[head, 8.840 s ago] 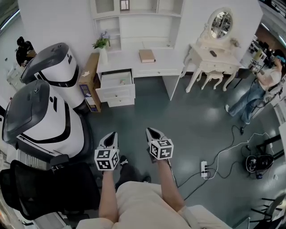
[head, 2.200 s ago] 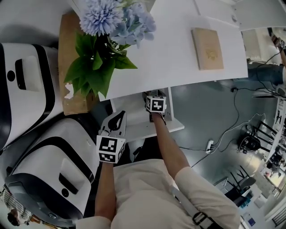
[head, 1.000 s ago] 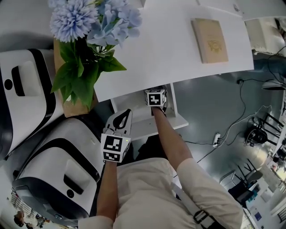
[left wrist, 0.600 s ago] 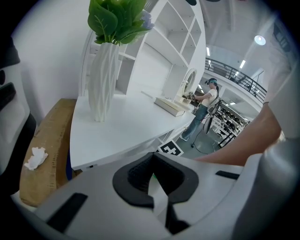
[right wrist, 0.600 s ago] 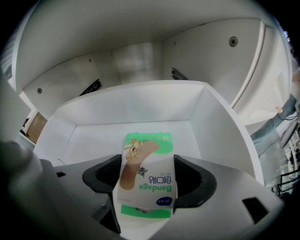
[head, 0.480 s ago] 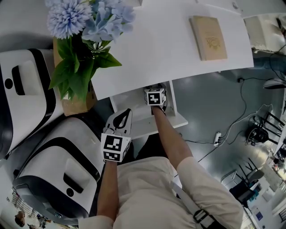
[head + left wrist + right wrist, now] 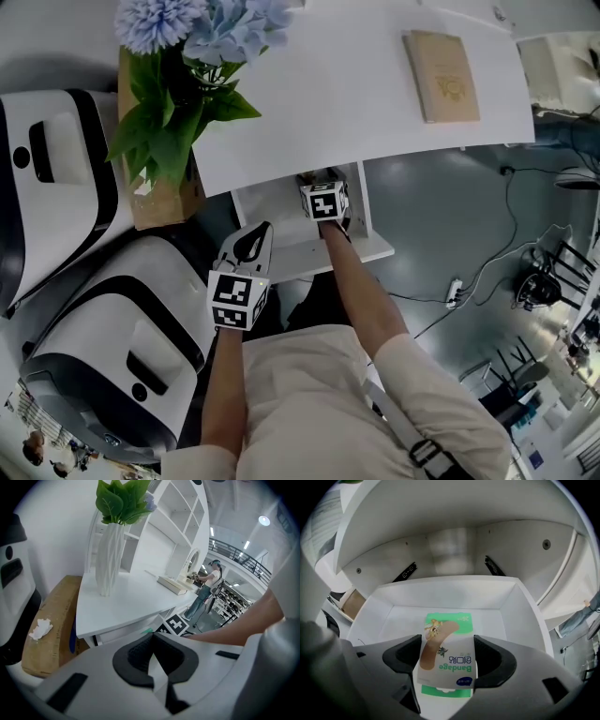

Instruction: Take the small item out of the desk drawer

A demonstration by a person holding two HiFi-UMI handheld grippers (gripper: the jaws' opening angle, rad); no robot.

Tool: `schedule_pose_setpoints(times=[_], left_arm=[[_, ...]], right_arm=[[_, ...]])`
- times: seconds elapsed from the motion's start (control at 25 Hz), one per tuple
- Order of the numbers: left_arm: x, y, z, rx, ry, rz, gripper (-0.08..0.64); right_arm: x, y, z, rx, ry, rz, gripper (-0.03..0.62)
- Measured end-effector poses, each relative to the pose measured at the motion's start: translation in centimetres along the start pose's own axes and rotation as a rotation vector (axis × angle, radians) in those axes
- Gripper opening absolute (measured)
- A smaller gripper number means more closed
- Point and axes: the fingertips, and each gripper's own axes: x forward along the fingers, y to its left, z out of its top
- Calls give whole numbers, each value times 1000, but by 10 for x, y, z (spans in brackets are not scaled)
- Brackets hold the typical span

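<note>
Two risks: my right gripper (image 7: 447, 645), jaws pinching bandage box (image 7: 446, 667) by narrow edges, may drop it; drawer (image 7: 524, 616) wall may snag. Left gripper (image 7: 152, 644) jaws together, empty.

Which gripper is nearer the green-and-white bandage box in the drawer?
Right. The right gripper grips the green-and-white bandage box inside the white drawer; the left gripper hangs outside, shut.

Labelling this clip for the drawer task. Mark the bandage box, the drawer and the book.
bandage box (image 7: 447, 653), right gripper view, on its printed front.
drawer (image 7: 450, 597), right gripper view, on its back wall.
book (image 7: 441, 61), head view, on the middle of its cover.
</note>
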Motion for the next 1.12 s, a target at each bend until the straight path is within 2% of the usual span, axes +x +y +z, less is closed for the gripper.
schedule_pose_setpoints(times=[0.4,0.88,1.12], left_arm=[[-16,2,17,-43,-57,71,15],[-34,-17,35,-120,-136,177,15],[-39,-36,27,-159,-162,240,15]], right_arm=[[-41,12,9,-100,22,53,364],[-98,18,15,-193,-14,116,364],[-125,21,14,-244,-57,169,364]])
